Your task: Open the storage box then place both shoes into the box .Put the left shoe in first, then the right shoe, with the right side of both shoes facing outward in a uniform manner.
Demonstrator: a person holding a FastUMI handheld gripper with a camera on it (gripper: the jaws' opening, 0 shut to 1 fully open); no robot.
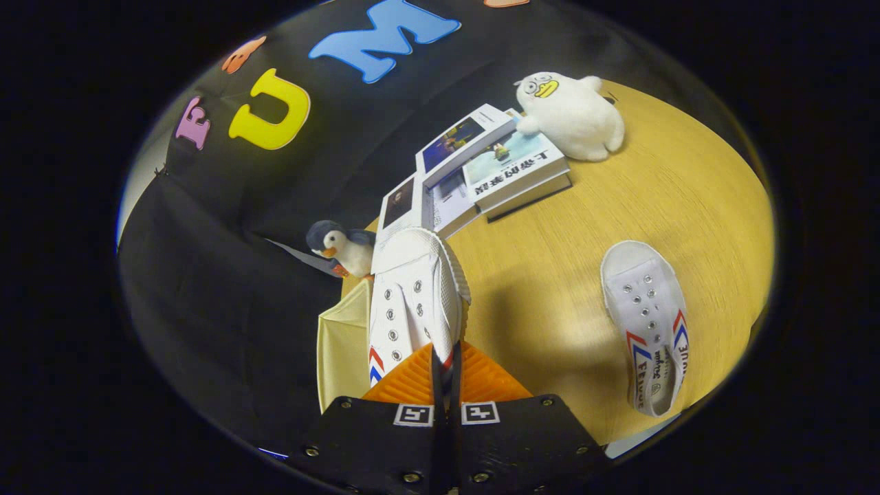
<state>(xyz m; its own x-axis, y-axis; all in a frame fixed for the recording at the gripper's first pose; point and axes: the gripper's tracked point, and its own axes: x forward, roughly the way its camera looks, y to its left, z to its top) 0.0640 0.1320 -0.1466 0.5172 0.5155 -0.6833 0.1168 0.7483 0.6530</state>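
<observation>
My gripper [445, 375] is shut on a white canvas shoe [412, 295], pinching its side wall near the heel; the toe points away from the fingers. The shoe hangs tilted above the pale yellow storage box [340, 344], whose inside shows just left of the fingers. A second white shoe [650, 323] with red and blue stripes lies on the wooden table [550, 289] to the right, toe pointing away.
A stack of books [481, 168] lies beyond the held shoe. A white plush duck [570, 113] sits by the books, and a small penguin toy [340, 247] stands by the box's far corner. The table edge runs along the left.
</observation>
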